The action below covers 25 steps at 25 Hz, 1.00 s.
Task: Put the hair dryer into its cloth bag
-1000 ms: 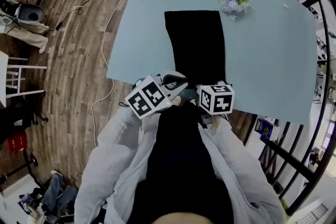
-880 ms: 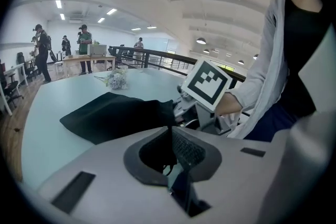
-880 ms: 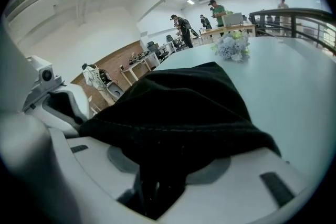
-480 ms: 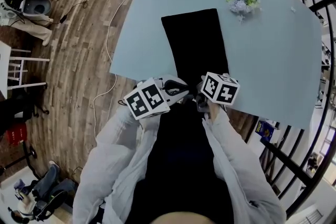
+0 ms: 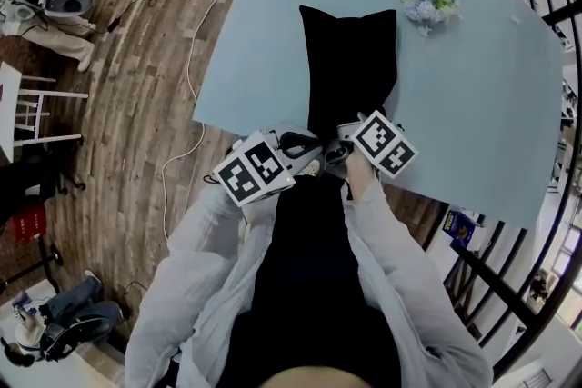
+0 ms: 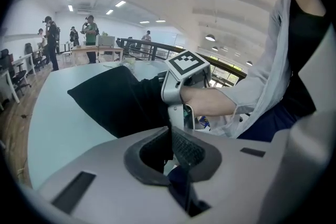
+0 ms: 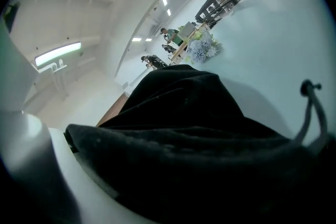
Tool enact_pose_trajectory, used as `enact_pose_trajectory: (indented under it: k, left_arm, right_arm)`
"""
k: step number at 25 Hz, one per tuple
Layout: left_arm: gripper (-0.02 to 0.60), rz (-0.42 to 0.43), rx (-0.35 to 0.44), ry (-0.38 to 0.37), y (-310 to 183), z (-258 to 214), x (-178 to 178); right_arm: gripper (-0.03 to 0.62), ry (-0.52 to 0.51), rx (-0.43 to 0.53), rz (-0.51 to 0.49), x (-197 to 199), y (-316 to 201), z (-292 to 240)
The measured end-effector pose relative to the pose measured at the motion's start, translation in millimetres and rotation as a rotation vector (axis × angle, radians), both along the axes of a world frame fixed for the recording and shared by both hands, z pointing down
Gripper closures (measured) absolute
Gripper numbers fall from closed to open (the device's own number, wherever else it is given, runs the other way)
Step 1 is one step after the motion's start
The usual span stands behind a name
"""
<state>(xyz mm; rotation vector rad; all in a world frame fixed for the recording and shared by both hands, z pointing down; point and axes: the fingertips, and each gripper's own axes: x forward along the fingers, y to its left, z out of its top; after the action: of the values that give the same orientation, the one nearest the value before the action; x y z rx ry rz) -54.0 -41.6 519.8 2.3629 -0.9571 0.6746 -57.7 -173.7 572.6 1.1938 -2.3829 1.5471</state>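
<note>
Cloth bag (image 5: 350, 59): jaws first, what have you got? (desk)

Left gripper (image 6: 169, 140): jaws almost together, pinched on the bag's near hem. Right gripper (image 5: 341, 152): jaws partway apart, clamped on a thick fold of the same black cloth, which fills its view. Drawstring (image 7: 313, 107) trails at one side. (me)

Hand poses? (desk)

Both hands sit close together at the near edge of the table (image 5: 473, 104), just ahead of my chest, with the forearms converging. The left gripper points down and across. Past its jaws I see my right wrist and the marker cube (image 6: 187, 63). In the head view the right gripper is rolled over, its cube face showing as a diamond. (me)

Bag against a second ago? (desk)

It's on the table, running away from me, near end in both grippers. Then it lay flat, a neat rectangle. Now the far end shows two pointed corners with a dip between them, and the sides narrow toward the grippers. The right cube has rolled since. Flower bunch (image 5: 429, 4) lies beyond the bag, apart from it. Hair dryer: I cannot make it out in any view. (me)
</note>
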Motion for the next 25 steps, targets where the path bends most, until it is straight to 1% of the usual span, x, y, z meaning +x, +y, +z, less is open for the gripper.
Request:
enact_pose_trajectory:
  k: [3, 4, 6, 7, 9, 11, 12, 13, 15, 18, 21, 25]
  left_arm:
    - [0.551, -0.038, -0.004, -0.040, -5.2, 7.4, -15.2]
    - [0.551, -0.050, -0.008, -0.042, -7.0, 9.7, -19.5]
    - [0.551, -0.078, -0.021, -0.021, -10.0, 12.0, -25.9]
    - [0.551, -0.093, -0.031, -0.009, -11.5, 13.9, -29.2]
    - [0.551, -0.119, -0.053, -0.005, -14.2, 21.4, -37.1]
    - [0.551, -0.134, -0.071, -0.021, -15.2, 31.1, -44.6]
    - [0.551, -0.142, -0.074, -0.030, -15.7, 35.0, -47.6]
    - [0.551, -0.151, -0.074, -0.034, -16.3, 37.7, -50.1]
    - [0.551, -0.172, -0.069, -0.027, -16.8, 39.2, -53.5]
    - [0.551, -0.198, -0.063, 0.000, -17.6, 38.5, -57.4]
    - [0.551, -0.218, -0.051, -0.003, -18.8, 40.8, -58.9]
    - [0.551, -0.229, -0.018, -0.016, -20.9, 42.8, -56.0]
  right_arm:
    - [0.399, 0.023, 0.037, 0.042, -8.0, -12.0, 3.0]
    - [0.401, 0.040, 0.052, 0.051, -10.5, -16.0, 4.7]
    - [0.401, 0.083, 0.080, 0.065, -15.5, -23.0, 8.5]
    - [0.401, 0.114, 0.091, 0.068, -18.2, -25.9, 10.7]
    - [0.401, 0.216, 0.108, 0.054, -25.2, -30.1, 16.9]
    - [0.399, 0.335, 0.114, 0.010, -33.9, -31.6, 25.3]
    - [0.397, 0.374, 0.112, -0.018, -38.3, -31.9, 28.3]
    - [0.381, 0.390, 0.110, -0.045, -42.2, -32.1, 29.6]
    - [0.361, 0.359, 0.100, -0.089, -47.3, -31.1, 29.0]
    - [0.298, 0.284, 0.082, -0.139, -49.4, -26.9, 23.9]
    - [0.293, 0.252, 0.119, -0.195, -44.0, -17.7, 12.8]
    - [0.299, 0.214, 0.142, -0.324, -35.4, 15.2, 6.3]
